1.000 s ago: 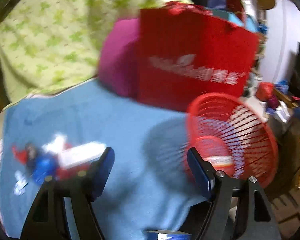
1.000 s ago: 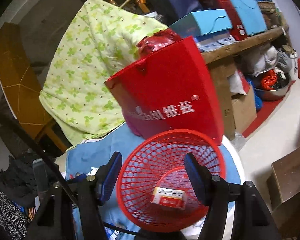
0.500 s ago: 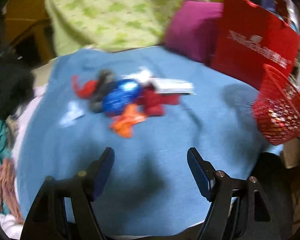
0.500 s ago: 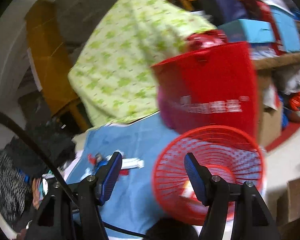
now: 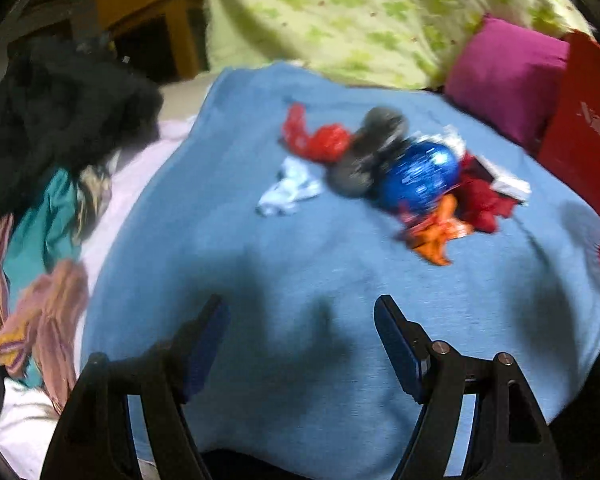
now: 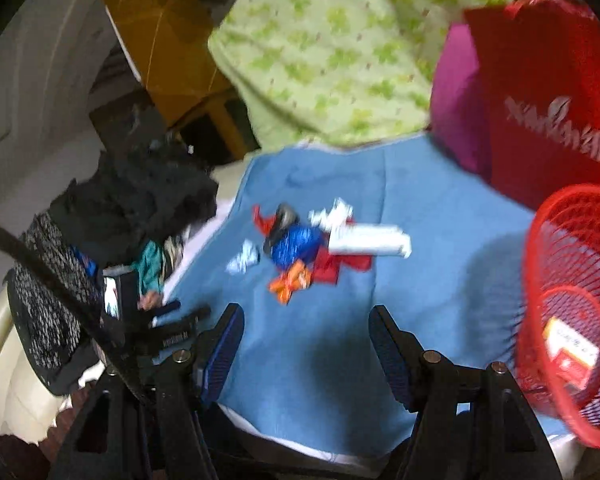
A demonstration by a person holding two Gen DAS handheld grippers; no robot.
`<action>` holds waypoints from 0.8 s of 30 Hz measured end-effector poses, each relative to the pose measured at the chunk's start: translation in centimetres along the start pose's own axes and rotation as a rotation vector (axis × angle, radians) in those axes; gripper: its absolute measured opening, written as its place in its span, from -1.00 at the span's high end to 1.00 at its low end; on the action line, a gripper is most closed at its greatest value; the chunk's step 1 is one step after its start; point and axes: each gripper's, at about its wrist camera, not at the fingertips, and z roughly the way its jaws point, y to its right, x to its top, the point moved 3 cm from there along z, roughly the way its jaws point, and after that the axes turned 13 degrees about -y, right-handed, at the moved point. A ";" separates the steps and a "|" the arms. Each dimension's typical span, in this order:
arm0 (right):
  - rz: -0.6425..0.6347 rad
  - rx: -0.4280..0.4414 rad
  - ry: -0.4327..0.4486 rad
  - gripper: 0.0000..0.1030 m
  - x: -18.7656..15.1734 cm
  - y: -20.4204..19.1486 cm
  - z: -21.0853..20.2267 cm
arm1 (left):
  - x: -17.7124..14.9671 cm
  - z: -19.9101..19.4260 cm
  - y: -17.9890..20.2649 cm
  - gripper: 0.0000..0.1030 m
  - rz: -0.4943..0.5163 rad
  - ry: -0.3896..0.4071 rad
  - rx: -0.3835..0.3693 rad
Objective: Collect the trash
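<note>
both views swung onto trash pile [image 5: 396,176] | tools [image 5: 300,340] [image 6: 304,344] wide, empty | bare cloth [image 5: 300,280] between

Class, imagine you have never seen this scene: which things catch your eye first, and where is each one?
First, the bright litter heap in the middle of the blue cloth: a shiny blue wrapper with red and orange scraps around it. Next, the red mesh basket at the cloth's right edge, holding a small box. Behind it stands a red bag with white lettering.
</note>
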 end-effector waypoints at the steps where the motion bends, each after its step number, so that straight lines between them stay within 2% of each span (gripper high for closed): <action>1: 0.002 -0.002 -0.022 -0.33 0.0 0.1 1.1 | 0.0 0.9 -0.2 -0.48 -0.004 -0.018 0.001; 5: 0.018 -0.030 -0.110 -0.33 -0.2 1.5 6.3 | 0.9 3.8 0.1 -0.48 -0.022 -0.069 0.015; 8: 0.004 -0.073 -0.133 -0.33 0.3 2.4 9.2 | 3.0 5.8 0.2 -0.48 -0.049 -0.067 0.035; 12: -0.017 -0.100 -0.089 -0.33 2.7 3.6 12.4 | 6.3 9.6 -0.1 -0.51 -0.076 -0.112 0.057; 13: -0.015 -0.105 -0.076 -0.33 3.3 4.0 13.1 | 7.2 10.4 -0.2 -0.56 -0.085 -0.103 0.066; 15: -0.012 -0.118 -0.051 -0.33 4.4 4.6 14.2 | 8.2 11.5 -0.4 -0.73 -0.093 -0.075 0.086; 17: -0.007 -0.132 -0.032 -0.33 5.3 5.3 15.3 | 8.7 12.4 -0.9 -0.98 -0.111 -0.084 0.106; 20: 0.006 -0.146 -0.013 -0.33 5.6 6.5 16.7 | 8.4 12.7 -1.8 -1.00 -0.159 -0.039 0.063; 24: 0.021 -0.180 -0.038 -0.33 5.9 7.7 18.0 | 8.1 12.5 -1.2 -1.00 -0.139 -0.016 0.100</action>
